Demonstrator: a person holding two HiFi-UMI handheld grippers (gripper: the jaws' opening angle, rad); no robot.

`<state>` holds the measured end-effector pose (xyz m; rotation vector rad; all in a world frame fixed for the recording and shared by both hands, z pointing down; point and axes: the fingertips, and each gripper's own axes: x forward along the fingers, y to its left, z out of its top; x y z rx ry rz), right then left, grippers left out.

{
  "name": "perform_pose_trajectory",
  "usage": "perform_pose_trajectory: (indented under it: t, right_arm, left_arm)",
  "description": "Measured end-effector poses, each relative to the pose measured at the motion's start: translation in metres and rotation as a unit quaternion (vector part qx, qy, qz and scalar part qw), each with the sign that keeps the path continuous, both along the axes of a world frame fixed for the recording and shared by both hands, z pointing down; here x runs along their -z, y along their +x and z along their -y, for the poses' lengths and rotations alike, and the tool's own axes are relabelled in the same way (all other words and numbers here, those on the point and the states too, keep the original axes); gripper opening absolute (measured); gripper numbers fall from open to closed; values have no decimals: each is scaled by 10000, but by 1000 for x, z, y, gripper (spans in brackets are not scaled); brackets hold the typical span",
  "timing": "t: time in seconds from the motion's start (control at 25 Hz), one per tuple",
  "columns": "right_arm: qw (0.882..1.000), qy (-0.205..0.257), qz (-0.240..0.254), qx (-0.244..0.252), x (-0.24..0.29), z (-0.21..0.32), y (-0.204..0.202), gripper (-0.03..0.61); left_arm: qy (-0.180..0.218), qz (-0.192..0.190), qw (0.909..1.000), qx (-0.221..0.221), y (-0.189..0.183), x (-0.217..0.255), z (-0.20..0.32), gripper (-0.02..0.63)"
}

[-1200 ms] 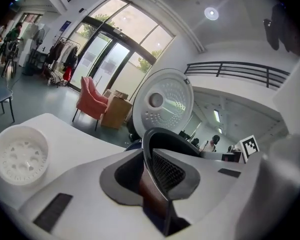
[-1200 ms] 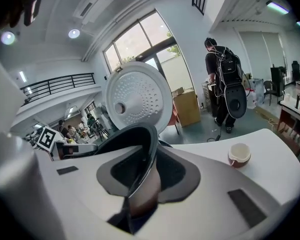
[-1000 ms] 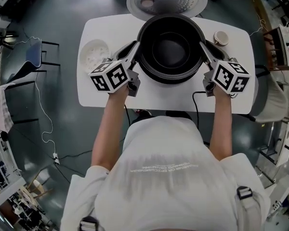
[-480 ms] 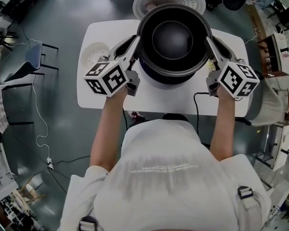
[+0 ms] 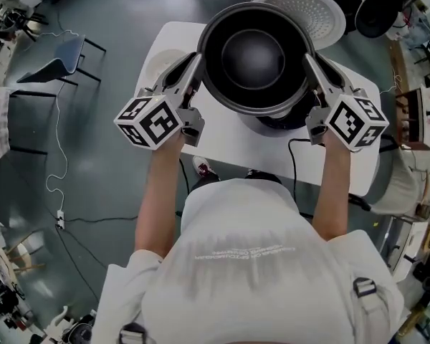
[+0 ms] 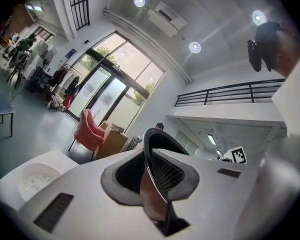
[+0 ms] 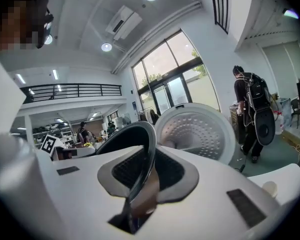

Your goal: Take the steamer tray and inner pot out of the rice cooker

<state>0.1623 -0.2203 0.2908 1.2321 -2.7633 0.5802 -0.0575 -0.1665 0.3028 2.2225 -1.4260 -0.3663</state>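
The black inner pot (image 5: 256,52) hangs in the air above the white table (image 5: 233,140), its round mouth facing up at me. My left gripper (image 5: 196,67) is shut on the pot's left rim and my right gripper (image 5: 309,64) is shut on its right rim. In the left gripper view the thin pot rim (image 6: 157,156) runs between the pads of the left gripper (image 6: 155,184); in the right gripper view the rim (image 7: 142,151) sits likewise in the right gripper (image 7: 140,184). The rice cooker (image 5: 285,120) peeks out under the pot, its lid (image 5: 314,9) open. The white steamer tray (image 6: 35,179) lies on the table at the left.
A small cup (image 7: 270,188) stands on the table at the right. A blue chair (image 5: 61,57) and a loose cable (image 5: 57,170) are on the floor at the left. A person with a backpack (image 7: 252,111) stands behind the cooker lid (image 7: 197,131). A red armchair (image 6: 92,131) is further off.
Both grippers have risen with the inner pot between them. It has come up out of the rice cooker and now looks larger and nearer, uncovering part of the cooker body below.
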Motion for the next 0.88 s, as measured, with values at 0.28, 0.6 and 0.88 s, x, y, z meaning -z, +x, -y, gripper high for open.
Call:
perform_pose_trajectory:
  t: [0.28, 0.6, 0.88]
  right_arm:
    - [9954, -146, 53, 950, -12, -8, -105, 89]
    - [9758, -704, -320, 2047, -72, -36, -227, 95]
    - [9514, -1393, -816, 2624, -152, -73, -289, 102]
  left_arm:
    - [100, -352, 9962, 794, -92, 3, -52, 54]
    - [-283, -553, 9804, 1872, -190, -38, -116, 54]
    - [-862, -864, 9615, 2462, -240, -103, -164, 54]
